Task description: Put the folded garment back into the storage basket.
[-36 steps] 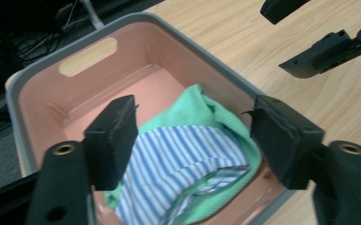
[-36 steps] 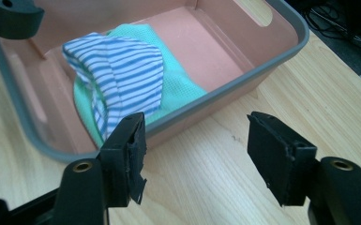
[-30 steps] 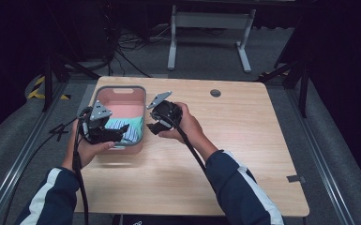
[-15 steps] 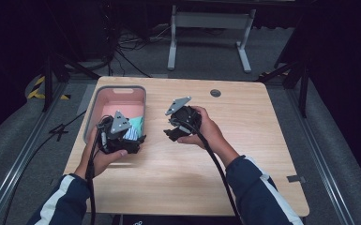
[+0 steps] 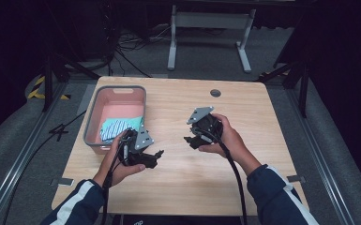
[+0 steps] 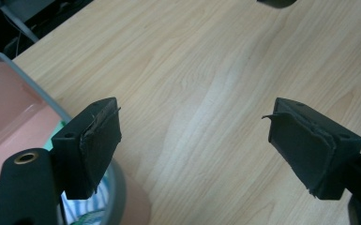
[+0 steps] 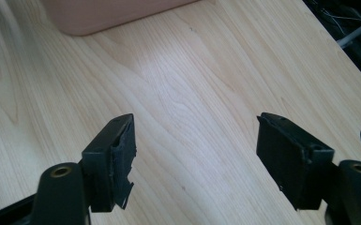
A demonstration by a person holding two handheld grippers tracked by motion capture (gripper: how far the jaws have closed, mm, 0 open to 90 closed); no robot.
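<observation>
The striped cloth (image 5: pixel 117 128) lies folded inside the pink bin (image 5: pixel 92 123), so the stowing looks finished. Just beside the bin's near corner, the left gripper (image 5: pixel 154 158) hangs with jaws spread wide, nothing between them; well right of the bin, the right gripper (image 5: pixel 191 139) gapes empty over bare tabletop (image 5: pixel 244 112). Little seems left.

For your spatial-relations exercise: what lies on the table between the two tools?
Nothing: between the left tool and the right tool the high view shows bare wooden table. The pink bin sits off to the left.
</observation>
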